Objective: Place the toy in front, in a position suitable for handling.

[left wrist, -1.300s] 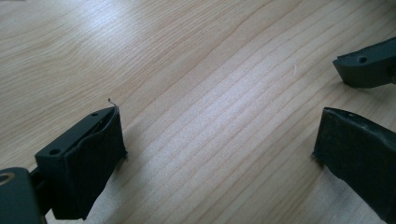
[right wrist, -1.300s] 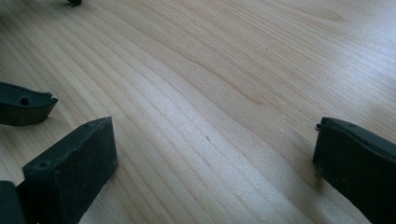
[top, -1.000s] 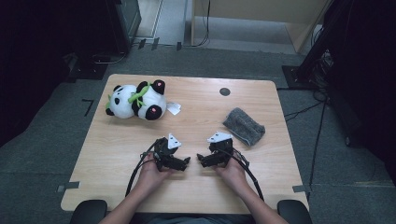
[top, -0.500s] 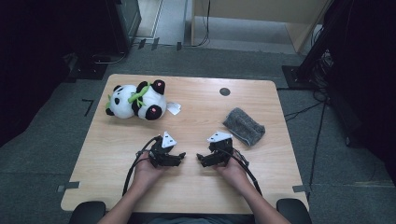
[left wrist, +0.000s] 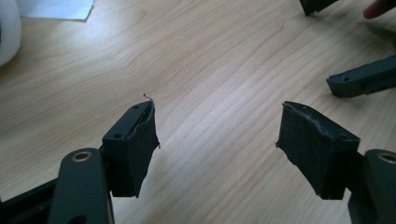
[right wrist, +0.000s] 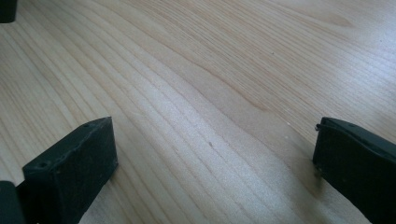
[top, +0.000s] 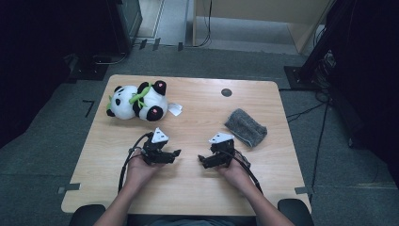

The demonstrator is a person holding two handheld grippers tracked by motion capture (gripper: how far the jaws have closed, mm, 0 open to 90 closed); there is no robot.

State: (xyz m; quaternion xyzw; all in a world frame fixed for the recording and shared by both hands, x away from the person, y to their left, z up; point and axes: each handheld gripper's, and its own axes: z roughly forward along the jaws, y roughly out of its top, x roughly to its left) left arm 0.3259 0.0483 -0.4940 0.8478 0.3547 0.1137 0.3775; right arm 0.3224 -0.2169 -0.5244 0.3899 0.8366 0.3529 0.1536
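Both claws gape empty over bare counter (top: 197, 188) — left claw (top: 175, 154) nearest the panda (top: 139, 101) up at its far-left, right claw (top: 203, 162) idle — a shallow pinch could merely snag plush.

The panda (top: 139, 101) lies far left on the table (top: 197, 193). The cloth (top: 245, 127) lies right. Both grippers (top: 176, 154) (top: 201, 160) sit nearer, between them.
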